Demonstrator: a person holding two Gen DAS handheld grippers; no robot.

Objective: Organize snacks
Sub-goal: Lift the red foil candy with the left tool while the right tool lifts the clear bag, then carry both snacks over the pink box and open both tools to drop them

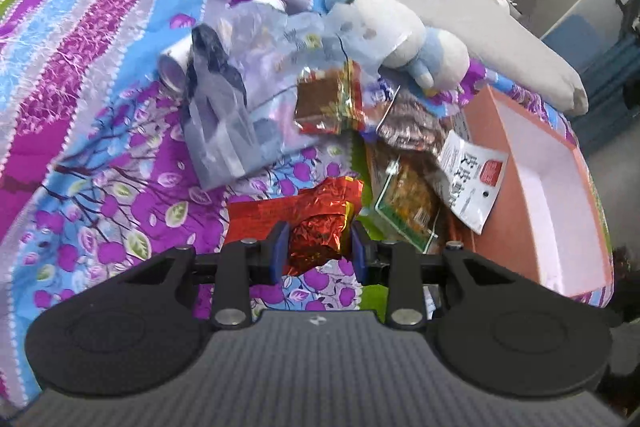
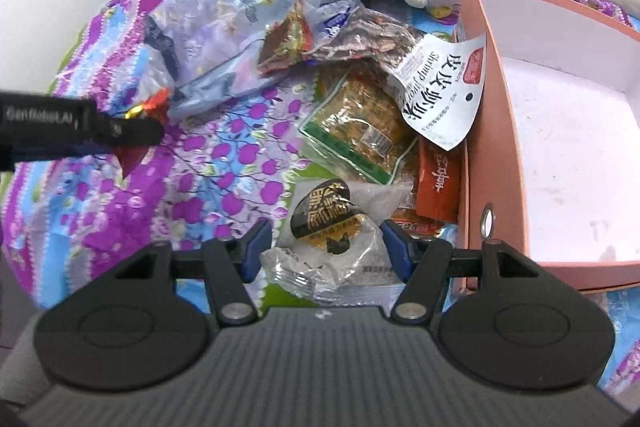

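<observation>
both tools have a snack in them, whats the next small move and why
Probably swing the right tool, shut on the silver packet, rightward over the pink box and release. The box sits just beside it and looks bare inside. The left tool, holding the red foil packet, could follow.

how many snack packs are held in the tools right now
2: a red foil pack in the left tool, a silver pack in the right tool. Others lie loose beside the box.

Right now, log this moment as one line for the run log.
left gripper: shut on red foil snack | right gripper: shut on silver snack packet | pink box: empty | other snacks piled beside it
</observation>
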